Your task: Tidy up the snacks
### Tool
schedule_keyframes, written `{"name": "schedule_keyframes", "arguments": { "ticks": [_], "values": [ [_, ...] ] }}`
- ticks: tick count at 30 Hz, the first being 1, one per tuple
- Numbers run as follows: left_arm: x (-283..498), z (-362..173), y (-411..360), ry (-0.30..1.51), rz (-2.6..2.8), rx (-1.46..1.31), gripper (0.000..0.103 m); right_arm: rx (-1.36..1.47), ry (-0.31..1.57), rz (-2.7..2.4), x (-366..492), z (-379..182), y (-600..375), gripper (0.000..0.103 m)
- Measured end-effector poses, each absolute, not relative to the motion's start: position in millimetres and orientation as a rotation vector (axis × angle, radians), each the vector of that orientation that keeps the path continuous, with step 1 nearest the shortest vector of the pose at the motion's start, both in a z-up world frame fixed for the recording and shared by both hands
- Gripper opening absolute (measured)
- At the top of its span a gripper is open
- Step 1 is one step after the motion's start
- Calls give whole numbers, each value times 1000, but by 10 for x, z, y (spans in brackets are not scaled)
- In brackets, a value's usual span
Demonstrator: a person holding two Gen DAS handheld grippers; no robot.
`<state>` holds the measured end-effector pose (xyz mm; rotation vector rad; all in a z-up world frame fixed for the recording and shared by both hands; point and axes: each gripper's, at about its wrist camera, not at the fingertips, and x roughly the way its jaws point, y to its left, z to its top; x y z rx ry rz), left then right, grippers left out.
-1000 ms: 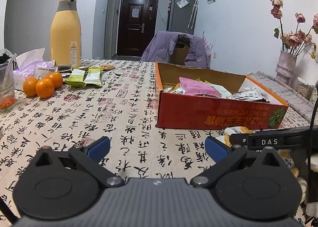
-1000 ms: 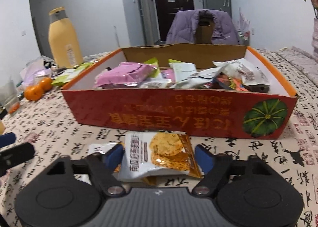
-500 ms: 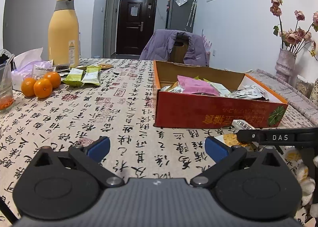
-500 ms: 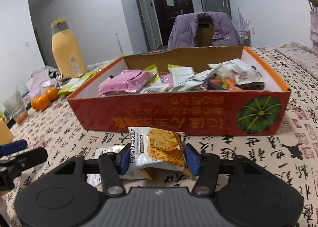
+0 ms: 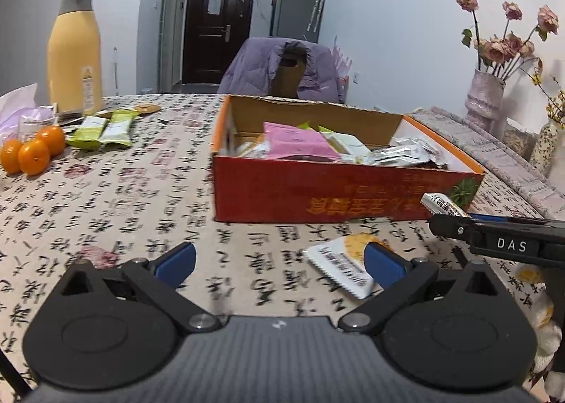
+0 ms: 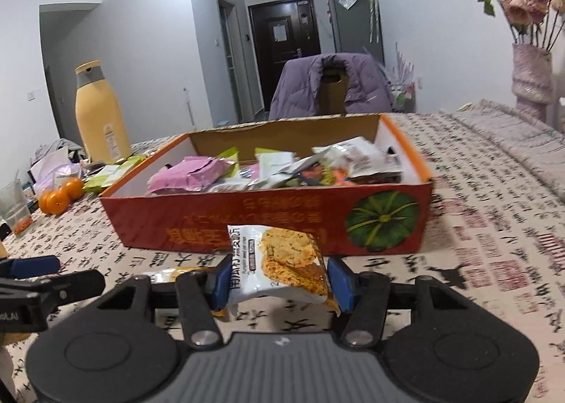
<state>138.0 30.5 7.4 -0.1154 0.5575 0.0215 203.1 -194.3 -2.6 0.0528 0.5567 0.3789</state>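
Right wrist view: your red cardboard box (image 6: 247, 223) stands just ahead. Your right gripper (image 6: 275, 277) is clamped across a light, crinkly cracker packet (image 6: 282, 258), lifted. Contents look brittle; hold its edges gently. Left gripper (image 5: 279, 258) gapes empty.

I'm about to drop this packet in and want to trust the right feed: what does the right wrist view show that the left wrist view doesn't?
Only the right wrist view: the right gripper shut on the white cracker packet, lifted before the box.
Only the left wrist view: the open left gripper, and another white cracker packet flat on the cloth.
Both: the red cardboard snack box, the yellow bottle, the oranges.
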Motion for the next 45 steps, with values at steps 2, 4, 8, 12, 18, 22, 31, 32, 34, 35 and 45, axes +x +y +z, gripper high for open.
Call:
{"name": "schedule_keyframes", "arguments": {
  "ticks": [2,4,8,12,18,22,31,32,34,35,45],
  "values": [
    [1434,71,213,573,16,-106,103,45,545,363,2014,-25,-2008,55],
    [1494,67,132,594,7,-102,103,45,539,347,2005,-27,-2081,55],
    [1613,69,-27,630,7,-96,103,45,524,317,2007,-34,-2240,55],
    [1736,56,-200,669,21,-93,103,28,507,294,2004,-51,-2352,55],
    [1885,21,-419,715,73,-74,103,18,492,285,2041,-44,-2510,55],
    [1954,5,-505,737,104,-74,103,5,476,279,2051,-50,-2565,55],
    [2115,-72,-561,802,184,-115,103,17,461,276,2087,-61,-2680,55],
    [2136,-86,-561,811,196,-119,103,16,459,275,2086,-65,-2690,55],
    [2167,-112,-555,825,214,-132,103,13,457,274,2088,-78,-2702,55],
    [2185,-128,-547,834,226,-138,103,14,457,275,2092,-86,-2710,55],
    [2171,-175,-589,825,256,-104,103,45,477,299,2132,-178,-2753,55]
  ]
}}
